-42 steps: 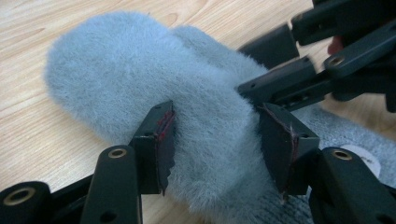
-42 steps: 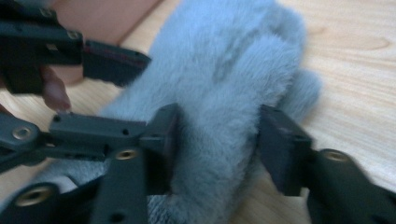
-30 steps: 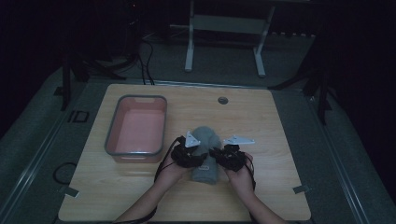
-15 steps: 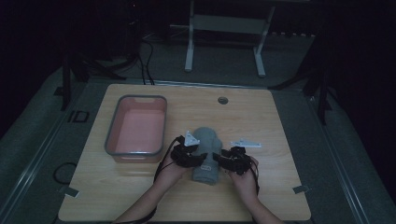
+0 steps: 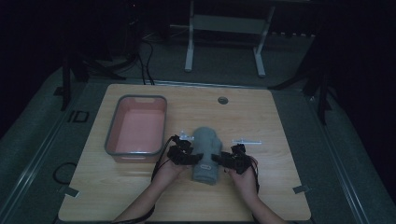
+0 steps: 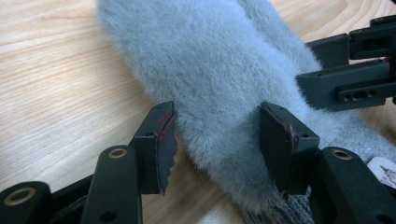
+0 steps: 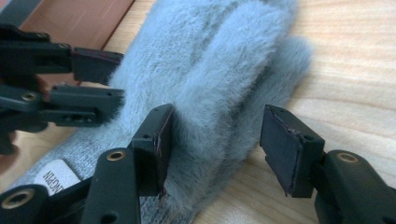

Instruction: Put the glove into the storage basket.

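At the left of the table sits a pink tray with a grey rim, with nothing visible in it. Just right of it, near the person's edge, lies a grey fuzzy mitten, its cuff toward the person and its fluffy end pointing away.

The left gripper is at the mitten's left flank. In the left gripper view its jaws stand apart with a fold of the mitten between them; the right-hand jaw touches the fur, the left-hand one looks just short of it, so it is open, not clamped.

The right gripper sits at the mitten's right flank, lower and closer to the cuff than a second ago, when it was farther up beside the fluffy end. In the right gripper view the jaws are also spread around the mitten's edge: one jaw against the fur, the other well clear over bare wood. A white label shows on the knit cuff.

A small white object lies on the table beyond the right gripper; I cannot tell what it is.

The right hand's shift toward the cuff suggests both grippers are lining up level with each other for a two-sided pinch, probably to lift the mitten toward the tray. Neither has a hold yet.
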{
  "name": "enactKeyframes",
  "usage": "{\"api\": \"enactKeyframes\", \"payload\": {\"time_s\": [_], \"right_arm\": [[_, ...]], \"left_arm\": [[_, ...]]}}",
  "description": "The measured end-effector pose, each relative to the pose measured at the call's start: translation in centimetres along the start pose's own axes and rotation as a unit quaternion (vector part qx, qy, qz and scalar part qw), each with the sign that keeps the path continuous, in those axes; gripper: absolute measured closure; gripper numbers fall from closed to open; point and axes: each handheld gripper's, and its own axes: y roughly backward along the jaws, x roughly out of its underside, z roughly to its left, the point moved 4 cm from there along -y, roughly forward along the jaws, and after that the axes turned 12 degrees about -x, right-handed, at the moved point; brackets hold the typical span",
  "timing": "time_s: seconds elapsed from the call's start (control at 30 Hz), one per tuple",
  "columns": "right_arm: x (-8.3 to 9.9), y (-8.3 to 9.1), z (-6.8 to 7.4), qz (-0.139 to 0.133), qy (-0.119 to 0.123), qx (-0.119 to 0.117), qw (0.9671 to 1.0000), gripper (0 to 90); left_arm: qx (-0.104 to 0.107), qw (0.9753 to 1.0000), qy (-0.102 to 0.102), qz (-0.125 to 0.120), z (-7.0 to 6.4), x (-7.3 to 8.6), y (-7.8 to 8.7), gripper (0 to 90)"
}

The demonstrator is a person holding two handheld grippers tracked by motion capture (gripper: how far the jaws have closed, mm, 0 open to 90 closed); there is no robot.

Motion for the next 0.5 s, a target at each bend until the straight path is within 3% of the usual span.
{"api": "enactKeyframes", "payload": {"time_s": [0.27,0.4,0.5], "right_arm": [[0.4,-0.8,-1.2,0.014,-0.031,-0.043,0.9985,50.2],[0.4,-1.0,-1.2,0.022,-0.025,-0.054,0.998,57.0],[0.3,-1.0,-1.0,0.029,-0.008,-0.059,0.9978,66.9]], "left_arm": [[0.017,0.9997,-0.015,0.004,-0.3,0.4,-1.1,52.8],[0.038,0.999,-0.022,0.008,-0.4,0.4,-1.3,62.7],[0.04,0.9982,-0.044,0.005,-0.9,0.4,-1.3,73.5]]}}
